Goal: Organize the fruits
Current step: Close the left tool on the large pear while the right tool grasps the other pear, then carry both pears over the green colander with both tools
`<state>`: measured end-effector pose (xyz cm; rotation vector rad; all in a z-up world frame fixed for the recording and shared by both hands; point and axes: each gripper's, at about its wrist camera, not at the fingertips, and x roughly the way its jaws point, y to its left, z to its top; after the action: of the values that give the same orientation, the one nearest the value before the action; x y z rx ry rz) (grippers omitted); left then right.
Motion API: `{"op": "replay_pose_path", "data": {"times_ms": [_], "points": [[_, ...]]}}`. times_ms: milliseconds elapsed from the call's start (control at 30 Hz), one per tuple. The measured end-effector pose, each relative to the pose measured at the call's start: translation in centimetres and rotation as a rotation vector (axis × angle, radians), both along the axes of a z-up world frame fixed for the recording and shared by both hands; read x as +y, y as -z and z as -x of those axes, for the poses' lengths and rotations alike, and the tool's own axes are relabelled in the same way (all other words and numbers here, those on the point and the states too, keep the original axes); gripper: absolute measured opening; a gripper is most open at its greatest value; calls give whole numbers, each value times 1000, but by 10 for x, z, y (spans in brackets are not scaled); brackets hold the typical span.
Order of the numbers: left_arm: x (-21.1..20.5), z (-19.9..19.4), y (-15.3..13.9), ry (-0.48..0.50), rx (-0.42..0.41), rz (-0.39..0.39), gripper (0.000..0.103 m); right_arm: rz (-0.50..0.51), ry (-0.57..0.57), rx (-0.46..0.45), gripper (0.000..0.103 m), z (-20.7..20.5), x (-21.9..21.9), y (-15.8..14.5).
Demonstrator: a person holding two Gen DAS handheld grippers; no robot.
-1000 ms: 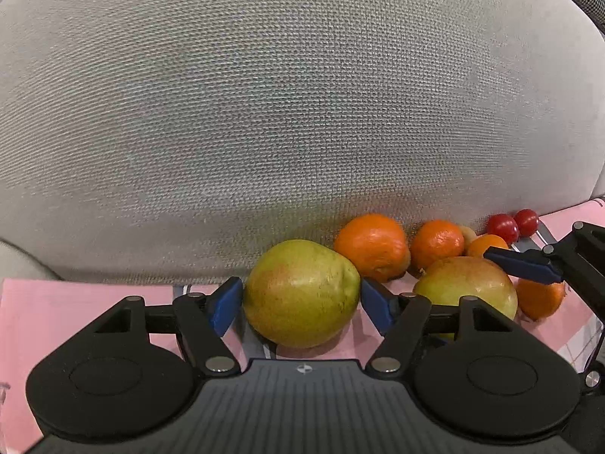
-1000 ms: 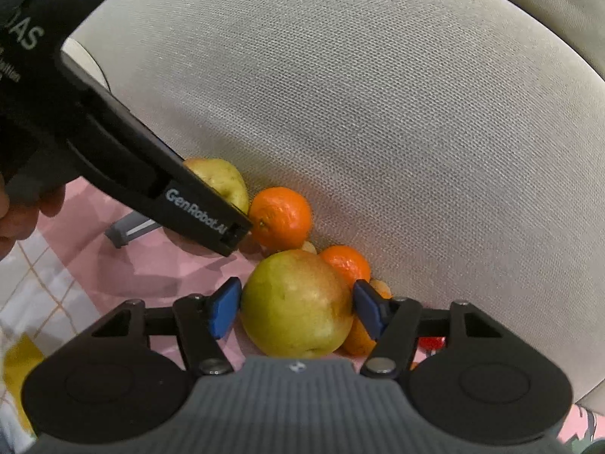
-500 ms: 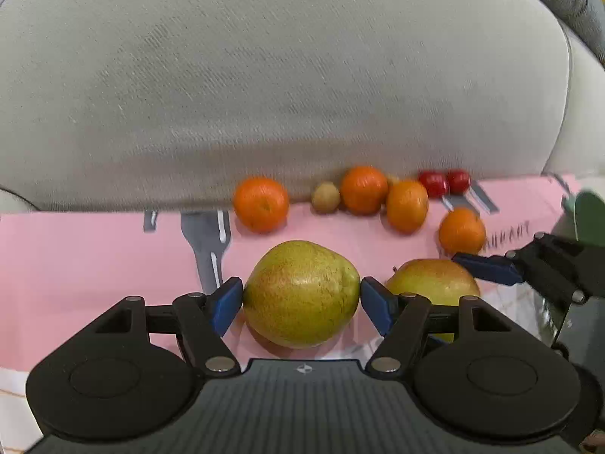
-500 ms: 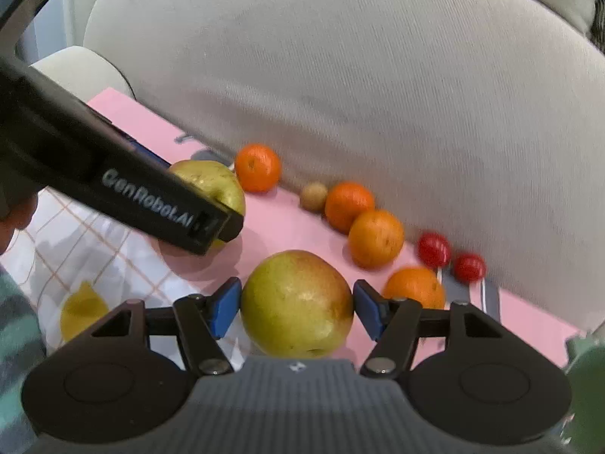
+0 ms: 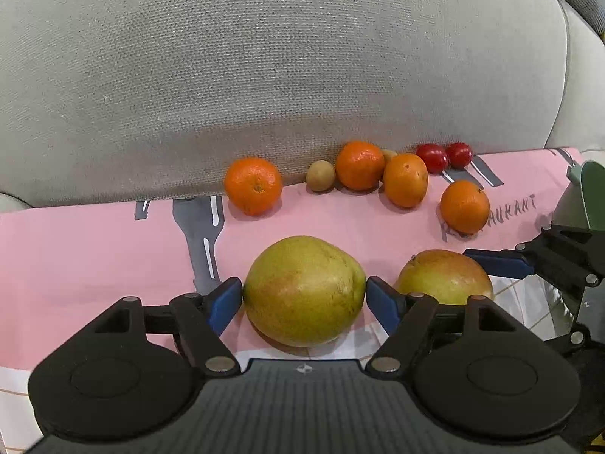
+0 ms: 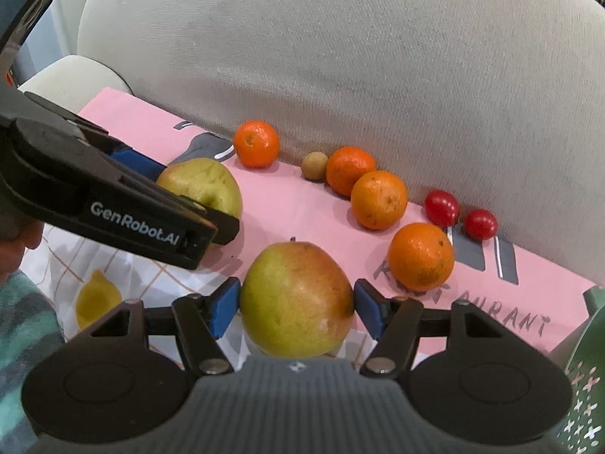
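Pears fill both tools nearest to view. The left tool [image 5: 304,295] has a green-yellow pear [image 5: 304,291] between its blue pads, and its jaws are opening: the pads sit at the fruit's sides, barely touching if at all, while the pear seems to rest on the pink cloth [image 5: 94,257] over the seat. The right tool [image 6: 297,300] is closed about halfway on a redder pear [image 6: 297,299], both pads pressing its flanks, so that one looks firmly held.

To release well, I'd judge the left jaws should spread fully before the tool lifts away, drawing straight back so neither pad nudges the pear into a roll. The right pear would best be lowered just beside it, close but not bumping, and freed only once its weight is on the cloth.

Farther back, a loose row lies along the grey cushion [image 5: 264,75]: four tangerines [image 5: 253,185], a small brownish fruit [image 5: 320,176] between two of them, and two red cherry tomatoes [image 5: 432,154] at the right end. A green container's edge [image 6: 590,370] shows at far right. The soft seat may tilt round fruit, so gentle placement matters.
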<state>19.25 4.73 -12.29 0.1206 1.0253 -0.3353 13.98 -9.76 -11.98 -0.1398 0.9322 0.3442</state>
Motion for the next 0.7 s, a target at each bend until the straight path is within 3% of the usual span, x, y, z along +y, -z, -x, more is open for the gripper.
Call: {"op": "replay_pose_path", "data": {"times_ms": [367, 700], "points": [[-1, 6, -5, -34, 11, -5, 82, -108, 56, 49, 63, 6, -15, -4], [-16, 48, -61, -48, -49, 77, 82, -169, 62, 21, 63, 40, -40, -38]]}}
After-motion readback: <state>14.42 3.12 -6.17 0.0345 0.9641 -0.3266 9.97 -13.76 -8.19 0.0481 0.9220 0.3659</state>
